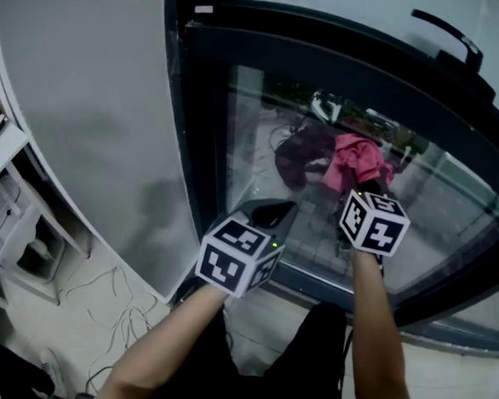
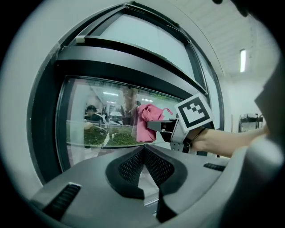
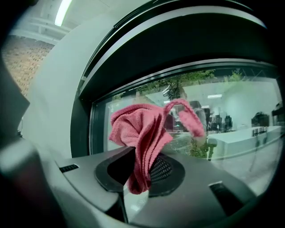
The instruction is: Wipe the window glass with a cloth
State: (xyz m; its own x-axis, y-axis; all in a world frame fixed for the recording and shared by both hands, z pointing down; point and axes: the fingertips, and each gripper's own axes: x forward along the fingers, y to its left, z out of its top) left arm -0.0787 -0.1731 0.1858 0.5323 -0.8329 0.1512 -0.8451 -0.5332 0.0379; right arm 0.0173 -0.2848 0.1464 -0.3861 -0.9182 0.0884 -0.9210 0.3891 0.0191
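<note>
A pink cloth (image 1: 355, 161) is bunched against the window glass (image 1: 272, 163), pinched in my right gripper (image 1: 363, 185). In the right gripper view the pink cloth (image 3: 142, 133) hangs folded between the shut pads and fans out toward the glass (image 3: 231, 116). My left gripper (image 1: 267, 212) is held low at the left of the pane, near the dark frame, shut with nothing in it. From the left gripper view the cloth (image 2: 146, 122) and the right gripper (image 2: 156, 126) show at the right of the glass (image 2: 98, 116), beyond the left gripper's (image 2: 144, 156) closed pads.
A thick black window frame (image 1: 195, 130) borders the pane, with a black handle (image 1: 446, 31) on the upper sash. A white wall panel (image 1: 91, 120) stands to the left. White shelving (image 1: 12, 219) and loose cables (image 1: 113, 319) lie on the floor at the left.
</note>
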